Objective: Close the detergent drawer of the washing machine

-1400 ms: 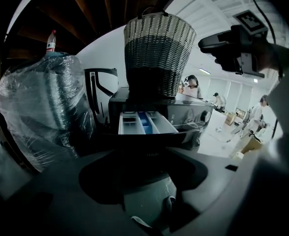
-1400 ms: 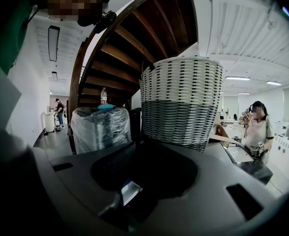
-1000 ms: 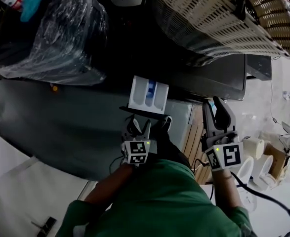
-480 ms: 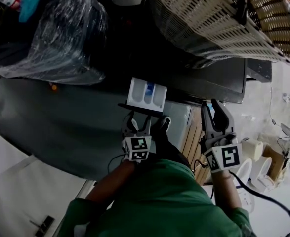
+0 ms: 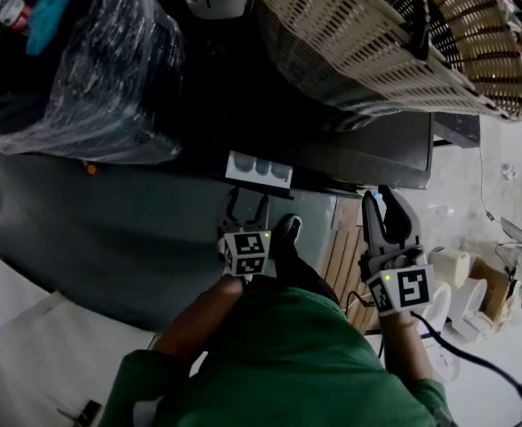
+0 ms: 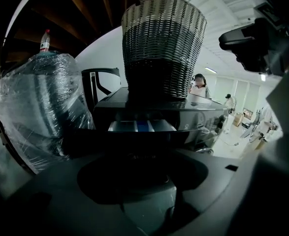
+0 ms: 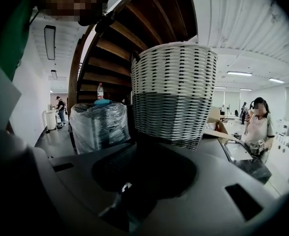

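Seen from above, a dark washing machine [image 5: 376,154] carries a large wicker basket [image 5: 367,43] on its top, with a plastic-wrapped bundle [image 5: 83,69] just beside it; the detergent drawer [image 5: 259,169] sticks out only a little from the machine's front, its pale compartments and one blue one still visible, so the closing looks nearly done but not finished; the left claw [image 5: 246,203] sits right at the drawer's front edge, its jaws apart and gripping nothing, though whether the tips actually touch the panel cannot be told; the right claw [image 5: 381,205] hangs well off to the side, its jaws having just been closing a little yet standing wide with nothing between them; to finish well, the left claw should probably press on the middle of the drawer front and push straight along the drawer's travel, steadily, until the front sits flush; pressing at one corner could skew and jam it, and the right claw is best kept clear; no brand or label can be read; a faint mark on the dark front in the left gripper view is too dim to make out, and the marker cubes [image 5: 246,254] carry only black-and-white square patterns.
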Tool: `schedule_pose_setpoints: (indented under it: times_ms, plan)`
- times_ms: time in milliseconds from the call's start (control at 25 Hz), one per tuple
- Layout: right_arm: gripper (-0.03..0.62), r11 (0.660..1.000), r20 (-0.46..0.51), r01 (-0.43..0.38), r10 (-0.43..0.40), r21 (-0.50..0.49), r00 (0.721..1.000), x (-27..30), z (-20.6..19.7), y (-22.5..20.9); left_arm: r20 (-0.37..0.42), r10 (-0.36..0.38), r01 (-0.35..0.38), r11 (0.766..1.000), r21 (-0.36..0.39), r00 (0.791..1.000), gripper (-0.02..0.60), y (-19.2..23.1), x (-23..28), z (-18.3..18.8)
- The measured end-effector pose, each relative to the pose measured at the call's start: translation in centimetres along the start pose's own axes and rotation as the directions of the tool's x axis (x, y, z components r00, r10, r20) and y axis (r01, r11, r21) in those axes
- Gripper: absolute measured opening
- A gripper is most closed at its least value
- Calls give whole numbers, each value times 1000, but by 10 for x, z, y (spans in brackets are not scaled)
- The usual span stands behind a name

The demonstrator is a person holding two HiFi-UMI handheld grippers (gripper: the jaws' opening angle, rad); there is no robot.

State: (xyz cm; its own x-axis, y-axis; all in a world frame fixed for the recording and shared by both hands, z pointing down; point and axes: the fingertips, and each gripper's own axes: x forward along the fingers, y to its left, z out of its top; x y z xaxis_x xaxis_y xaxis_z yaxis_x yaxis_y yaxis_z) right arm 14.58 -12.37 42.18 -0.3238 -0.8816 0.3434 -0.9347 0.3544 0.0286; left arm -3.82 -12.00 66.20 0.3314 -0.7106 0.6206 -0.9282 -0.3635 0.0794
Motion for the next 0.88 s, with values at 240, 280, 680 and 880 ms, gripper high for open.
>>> schedule_pose_setpoints:
  times_ms: [240, 280, 680, 880]
  plan:
    - [123, 999, -7, 33, -33, 0, 999, 0, 2, -9, 4, -2, 2, 1000, 3, 1000, 273, 3, 14, 10]
    - [123, 999, -5, 44, -44, 9, 999, 0, 3, -11, 4, -4, 4, 1000, 3, 1000, 273, 3, 17, 11]
    - [121, 997, 2, 75, -75, -11, 997, -1, 8, -18, 14, 0, 0, 1000, 26, 1000, 273, 8, 35, 28]
    - [121, 995, -27, 94, -95, -12, 995, 0, 8, -23, 16, 1, -1, 1000, 21, 1000, 273, 11, 45, 37]
